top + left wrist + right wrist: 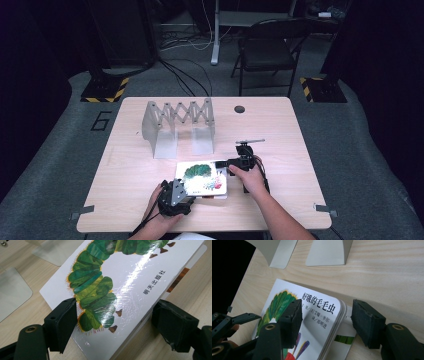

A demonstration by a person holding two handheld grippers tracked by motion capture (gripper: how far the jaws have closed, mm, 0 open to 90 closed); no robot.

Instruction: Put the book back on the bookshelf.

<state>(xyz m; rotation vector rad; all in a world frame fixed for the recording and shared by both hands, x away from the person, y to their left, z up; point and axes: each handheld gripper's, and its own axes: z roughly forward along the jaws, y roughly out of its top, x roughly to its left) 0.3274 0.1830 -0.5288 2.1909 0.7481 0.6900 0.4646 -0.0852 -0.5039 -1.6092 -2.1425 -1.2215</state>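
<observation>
L gripper [186, 192]: jaws wide apart, straddling the near-left corner of the book [202, 179], one jaw over the cover, other off its edge; not clamped. R gripper [223, 164]: jaws also spread, set either side of the book's far-right corner, nothing held. Book lies flat, cover up w/ green caterpillar art, near the desk's [280, 130] front edge, about mid-width, long axis roughly left-right. A second thinner book [344, 336] peeks out beneath it at the right. Both hands equally close, at opposite corners. Grey folding rack [178, 127] stands behind, toward the desk's back edge, well apart. Judgement: closing either jaw pair on a corner looks like the next step.
</observation>
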